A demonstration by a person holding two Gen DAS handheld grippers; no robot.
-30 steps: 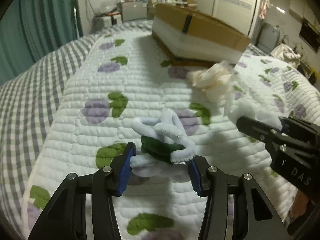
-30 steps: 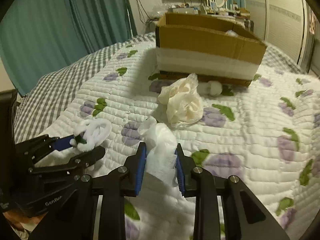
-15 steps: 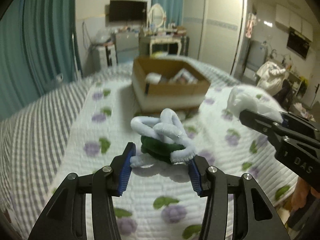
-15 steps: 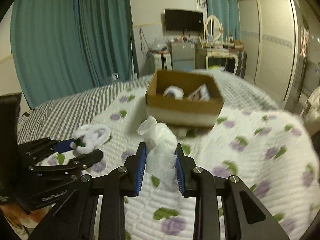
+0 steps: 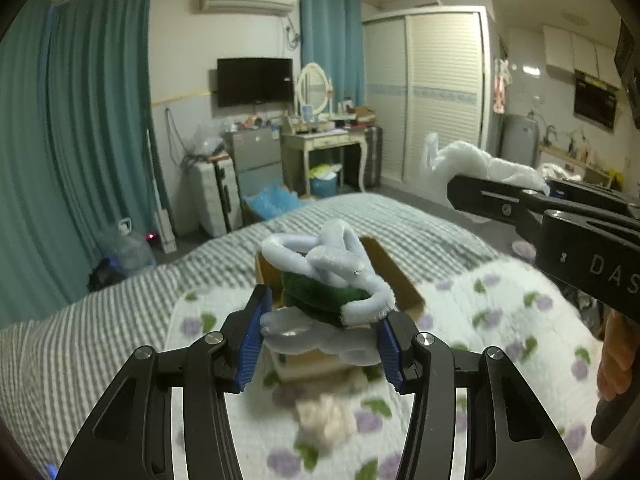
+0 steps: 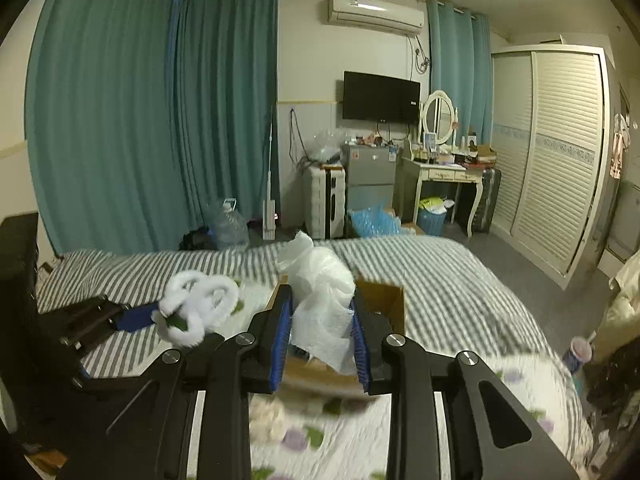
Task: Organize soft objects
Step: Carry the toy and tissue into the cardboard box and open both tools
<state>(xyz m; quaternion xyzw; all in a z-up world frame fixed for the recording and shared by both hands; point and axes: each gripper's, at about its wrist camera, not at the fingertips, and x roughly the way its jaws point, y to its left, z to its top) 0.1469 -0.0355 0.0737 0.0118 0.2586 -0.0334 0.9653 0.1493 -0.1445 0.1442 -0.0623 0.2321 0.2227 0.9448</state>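
Note:
My left gripper (image 5: 320,344) is shut on a white and green pipe-cleaner bundle (image 5: 328,276) and holds it high above the bed; the bundle also shows in the right wrist view (image 6: 196,304). My right gripper (image 6: 320,344) is shut on a white crumpled wad (image 6: 320,296), also raised; the wad shows at the right of the left wrist view (image 5: 472,168). The cardboard box (image 5: 400,280) sits on the bed below and behind both held things, also seen in the right wrist view (image 6: 384,300). A cream crumpled cloth (image 5: 326,416) lies on the quilt in front of the box.
The bed has a white quilt with purple and green prints (image 5: 500,320) over a grey checked sheet (image 5: 100,340). Beyond the bed stand teal curtains (image 6: 120,120), a small fridge (image 6: 370,180), a dressing table (image 6: 444,176) and a wardrobe (image 6: 560,160).
Both grippers have risen well above the bed with their loads and tilted up toward the room. The box now lies low, just behind the held things.

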